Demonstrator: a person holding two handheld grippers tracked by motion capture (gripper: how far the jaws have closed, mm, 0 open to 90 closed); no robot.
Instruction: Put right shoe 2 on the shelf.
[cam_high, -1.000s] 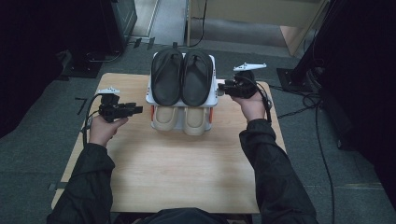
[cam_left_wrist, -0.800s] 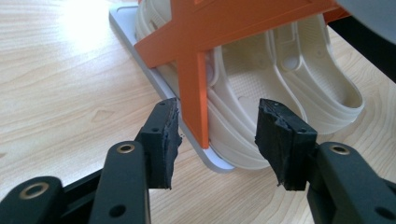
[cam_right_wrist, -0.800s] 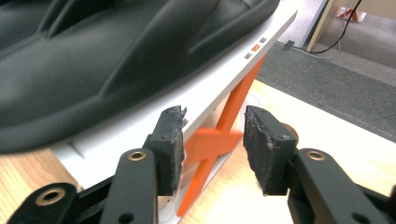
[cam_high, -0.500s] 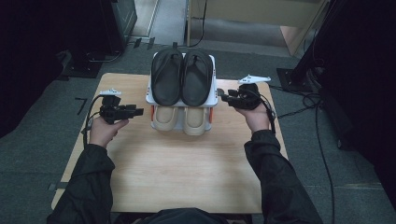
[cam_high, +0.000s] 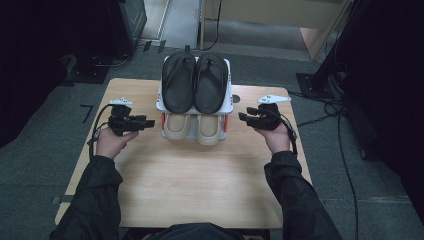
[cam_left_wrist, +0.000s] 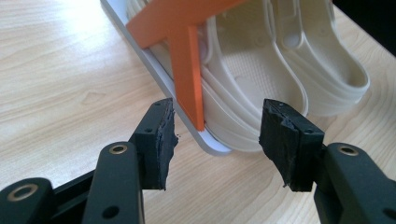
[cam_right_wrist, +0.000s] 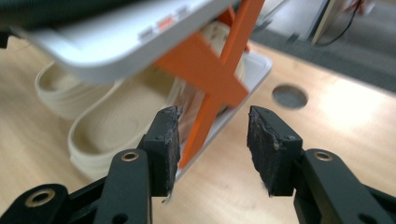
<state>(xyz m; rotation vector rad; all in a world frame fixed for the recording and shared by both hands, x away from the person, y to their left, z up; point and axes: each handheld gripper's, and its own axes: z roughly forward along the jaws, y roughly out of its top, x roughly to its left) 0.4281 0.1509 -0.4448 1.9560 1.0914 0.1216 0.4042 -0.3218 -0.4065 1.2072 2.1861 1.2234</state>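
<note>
A two-tier shoe rack (cam_high: 229, 85) with white shelves and orange supports stands at the table's far middle. Black sandals (cam_high: 195, 82) lie on its top shelf and cream slippers (cam_high: 192, 127) on the lower one. My left gripper (cam_high: 151, 122) hovers just left of the rack; its jaws have just been opening and stand open. The orange support (cam_left_wrist: 187, 70) and the lower shelf's corner (cam_left_wrist: 212, 144) sit just beyond the left gripper (cam_left_wrist: 217, 135). My right gripper (cam_high: 242, 117) is right of the rack, its jaws also just opening, open and gripping nothing. The orange cross brace (cam_right_wrist: 210, 74) lies ahead of the right gripper (cam_right_wrist: 212, 135).
The wooden table (cam_high: 200, 185) has bare board between the rack and the person. A round cable hole (cam_high: 236, 98) sits right of the rack. Cables trail from both grippers over the table edges to the grey floor (cam_high: 40, 175).
The right gripper has drawn away from the rack's upper right side, coming down and nearer the person, with its jaws wider. The left gripper's jaws have widened while the hand stayed in place.
</note>
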